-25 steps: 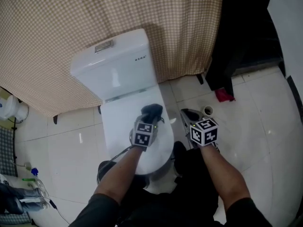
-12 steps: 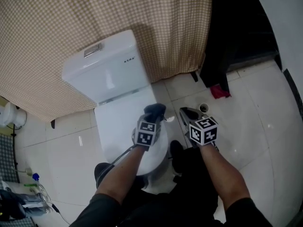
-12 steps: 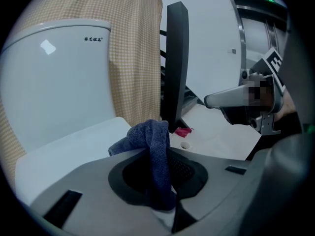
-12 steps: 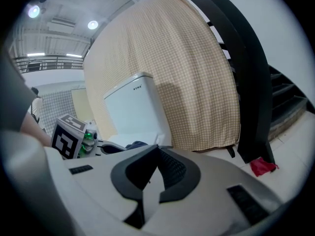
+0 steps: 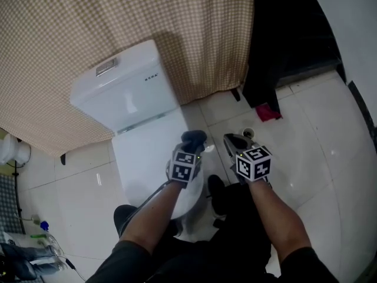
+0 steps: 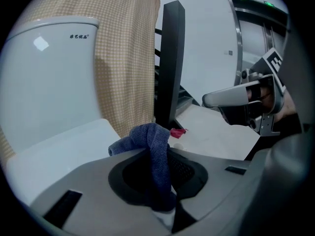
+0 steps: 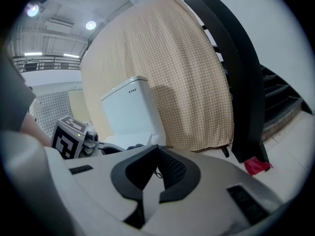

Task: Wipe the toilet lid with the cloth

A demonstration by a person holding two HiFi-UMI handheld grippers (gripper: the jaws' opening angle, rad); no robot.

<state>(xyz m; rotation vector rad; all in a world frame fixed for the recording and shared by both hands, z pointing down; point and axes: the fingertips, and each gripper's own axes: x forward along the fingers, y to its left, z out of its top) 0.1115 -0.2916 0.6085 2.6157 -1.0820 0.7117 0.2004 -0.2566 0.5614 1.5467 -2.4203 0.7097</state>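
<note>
A white toilet with its lid (image 5: 147,152) down stands before a checked curtain; the tank (image 5: 121,87) is behind it. My left gripper (image 5: 193,141) is shut on a dark blue cloth (image 5: 194,139) (image 6: 152,154) and holds it over the lid's right side. In the left gripper view the cloth bunches out between the jaws above the lid (image 6: 59,149). My right gripper (image 5: 234,142) hangs right of the bowl above the floor, shut with nothing in it. In the right gripper view its jaws (image 7: 156,173) meet, with the tank (image 7: 130,109) beyond.
A beige checked curtain (image 5: 118,34) hangs behind the toilet. A dark stair frame (image 5: 283,40) rises at the right, with a red rag (image 5: 268,112) and a small round cup (image 5: 248,133) on the white tile floor. Bottles and clutter (image 5: 23,249) lie at the far left.
The head view has shifted, so the toilet sits further left and lower. The left gripper with the cloth has edged toward the lid's right rim. The right gripper has held still.
</note>
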